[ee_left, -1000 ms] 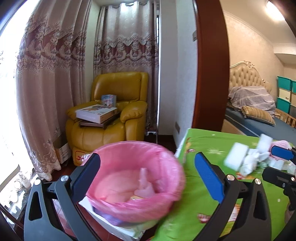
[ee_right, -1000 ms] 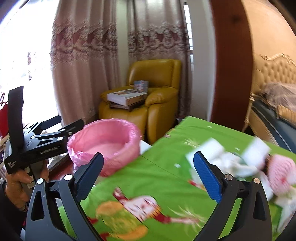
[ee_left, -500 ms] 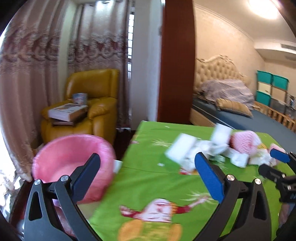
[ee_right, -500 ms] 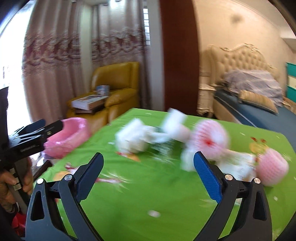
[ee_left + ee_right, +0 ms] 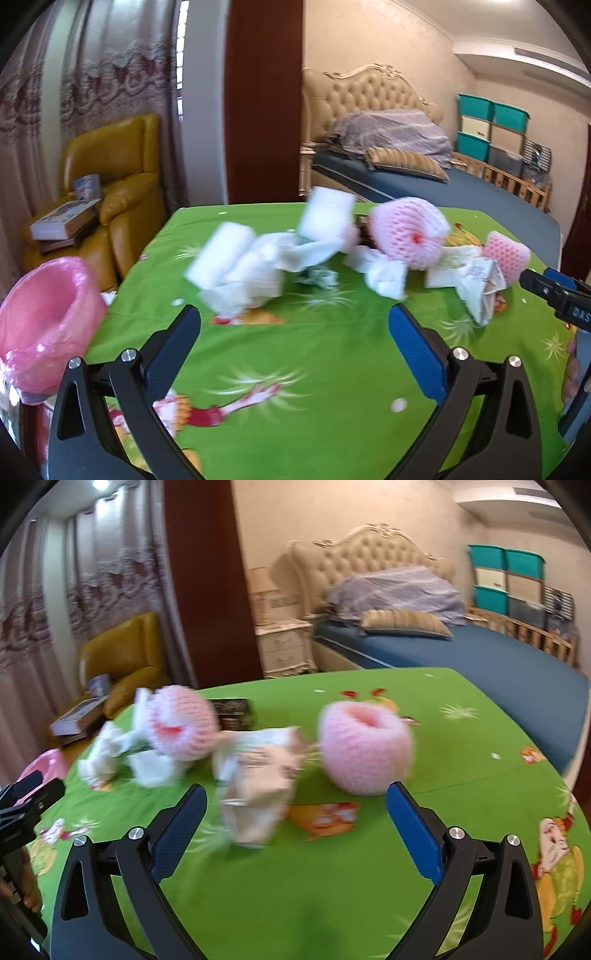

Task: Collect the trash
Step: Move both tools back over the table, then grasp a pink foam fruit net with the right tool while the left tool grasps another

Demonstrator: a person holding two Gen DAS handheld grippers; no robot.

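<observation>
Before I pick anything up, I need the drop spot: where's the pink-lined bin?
In the left wrist view, the pink-lined bin sits at the far left, just off the green table's left edge, in front of the yellow armchair.

Near worktop (image 5: 332, 369): bare green cloth, free passage.
Mid worktop: trash pile (image 5: 258, 266), crumpled paper (image 5: 258, 775), pink foam net (image 5: 364, 753) block.
Left edge: pink-lined bin (image 5: 44, 317).
</observation>
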